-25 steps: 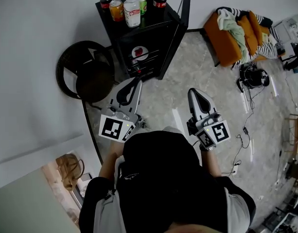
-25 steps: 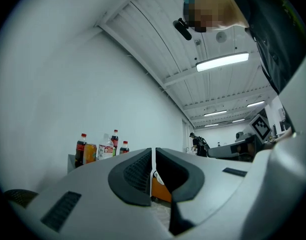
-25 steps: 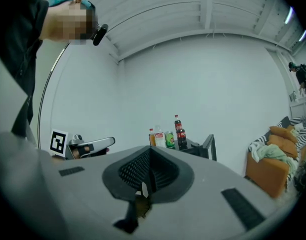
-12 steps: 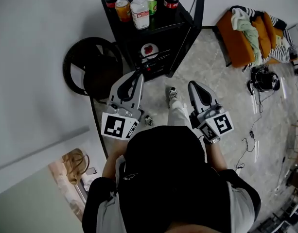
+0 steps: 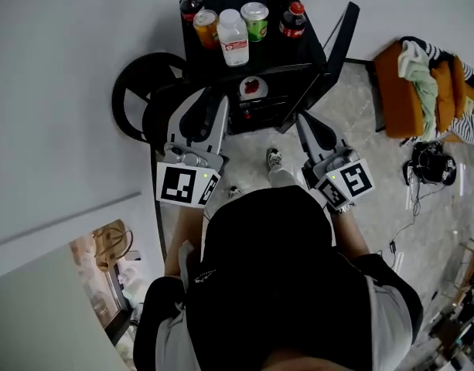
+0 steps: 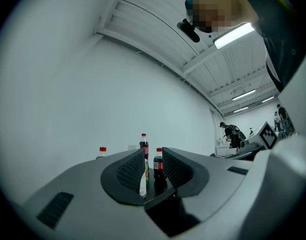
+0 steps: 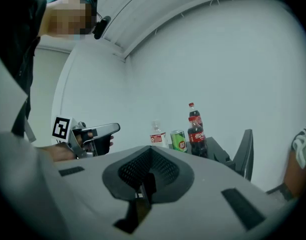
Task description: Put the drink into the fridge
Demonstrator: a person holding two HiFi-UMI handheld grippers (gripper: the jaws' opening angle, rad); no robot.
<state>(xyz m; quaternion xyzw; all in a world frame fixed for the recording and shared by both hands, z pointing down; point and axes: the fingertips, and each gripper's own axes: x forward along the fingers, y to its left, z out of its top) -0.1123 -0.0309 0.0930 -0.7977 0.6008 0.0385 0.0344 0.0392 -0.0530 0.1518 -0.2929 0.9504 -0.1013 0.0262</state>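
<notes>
A black mini fridge (image 5: 298,79) stands against the wall with its door (image 5: 341,41) swung open. On its top stand several drinks: cola bottles (image 5: 292,20), a white bottle (image 5: 233,37), a green can (image 5: 256,20) and an orange can (image 5: 206,28). My left gripper (image 5: 208,99) hovers at the fridge's front left; its jaws are opening and nothing is between them. In the left gripper view a cola bottle (image 6: 158,165) shows far off through the gap of the left gripper (image 6: 153,160). My right gripper (image 5: 308,124) is shut and empty, near the door. The right gripper view shows the right gripper (image 7: 147,176), the green can (image 7: 178,140) and a cola bottle (image 7: 196,134).
A round black stool (image 5: 144,103) stands left of the fridge by the white wall. An orange seat (image 5: 403,91) piled with clothes is at the right, with a headset and cables (image 5: 434,165) on the floor. The person's shoe (image 5: 274,159) is in front of the fridge.
The person has stepped toward the fridge, so both grippers are now close to its open front. The left jaws have parted a little; the right ones stay shut.
</notes>
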